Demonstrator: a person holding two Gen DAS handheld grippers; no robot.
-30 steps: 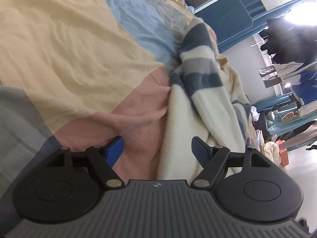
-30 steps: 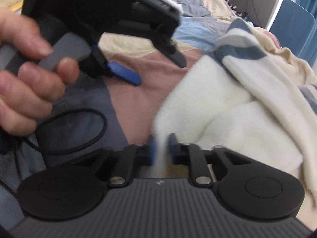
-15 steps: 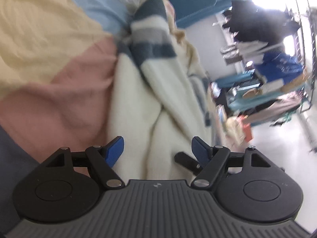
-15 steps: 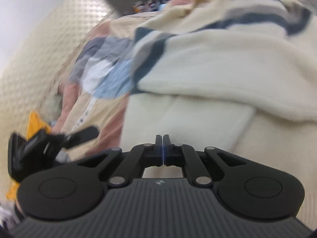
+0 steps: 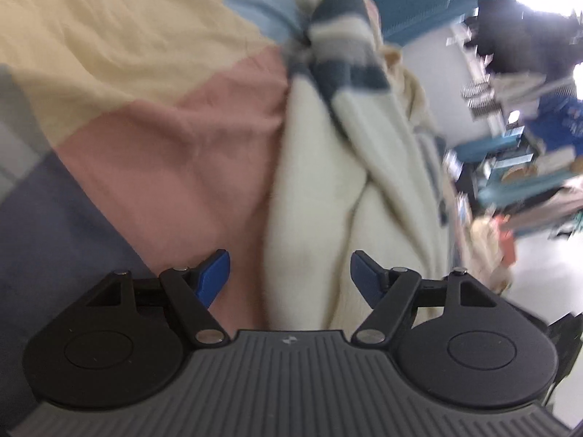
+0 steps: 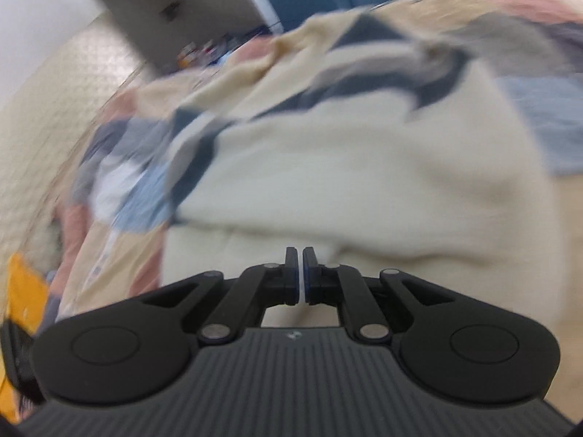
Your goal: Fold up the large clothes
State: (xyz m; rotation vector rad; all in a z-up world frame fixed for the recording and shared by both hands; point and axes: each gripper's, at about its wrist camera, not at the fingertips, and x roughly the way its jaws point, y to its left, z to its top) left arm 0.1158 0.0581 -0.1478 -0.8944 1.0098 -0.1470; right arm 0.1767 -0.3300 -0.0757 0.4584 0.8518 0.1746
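- Down over the bed, the left gripper (image 5: 290,272) tilts forward and downward, its blue-padded fingers (image 5: 215,273) spread wide with nothing between them.
- Just beyond those fingers lies the cream fleece garment with dark blue and grey stripes (image 5: 328,189), bunched in folds on the patchwork bedspread of tan, pink, grey and light blue panels (image 5: 153,116).
- Meanwhile the right gripper (image 6: 301,273) also angles downward, jaws drawn together to a thin slit; whether a thin edge of fabric sits pinched there cannot be told.
- Beyond it the same garment (image 6: 364,167) fills the blurred right wrist view, heaped on the bedspread (image 6: 109,255).
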